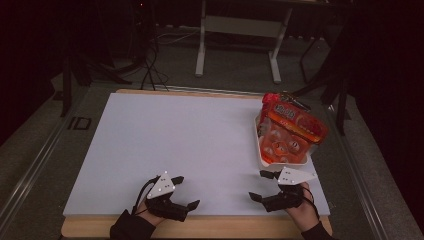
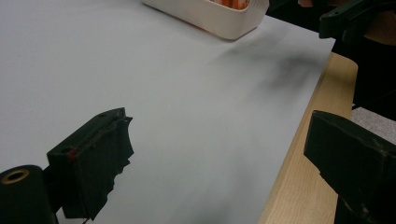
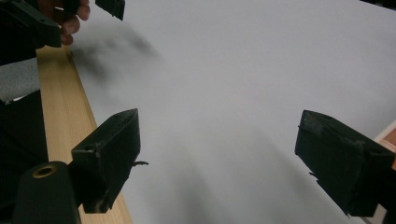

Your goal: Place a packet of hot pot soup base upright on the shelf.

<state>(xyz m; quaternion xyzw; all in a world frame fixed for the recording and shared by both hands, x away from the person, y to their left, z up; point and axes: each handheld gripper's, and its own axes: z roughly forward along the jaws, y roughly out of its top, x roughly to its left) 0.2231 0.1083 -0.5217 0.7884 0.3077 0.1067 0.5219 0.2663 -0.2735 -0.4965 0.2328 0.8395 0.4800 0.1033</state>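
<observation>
A white tray [image 1: 262, 150] packed with orange-red wrapped pieces, with a red and orange printed bag [image 1: 295, 120] lying across its top, sits at the far right of the pale sheet [image 1: 190, 145] that covers the table, close to the sheet's right edge. In the left gripper view a rounded white corner of the tray [image 2: 219, 18] shows at the top, resting on the sheet. The right gripper [image 1: 262, 185] is the nearer one: it hovers low over the sheet's near right corner, just in front of the tray but apart from it, its jaws spread wide with nothing between them; the person's right hand [image 1: 300, 210] grips it from behind, and its grey three-cornered plate points to the right. In the right gripper view the two black jaws stand far apart over bare sheet and the wooden table edge [image 3: 60, 112]. The left gripper [image 1: 186, 192] sits well apart from the tray, at the near left-centre edge of the sheet, held by the left hand [image 1: 150, 212] in a dark sleeve; its jaws are likewise wide apart and empty. The two grippers face each other across a bare stretch of sheet. Beyond the table are a dark floor and the legs of a white frame [image 1: 201, 50].
</observation>
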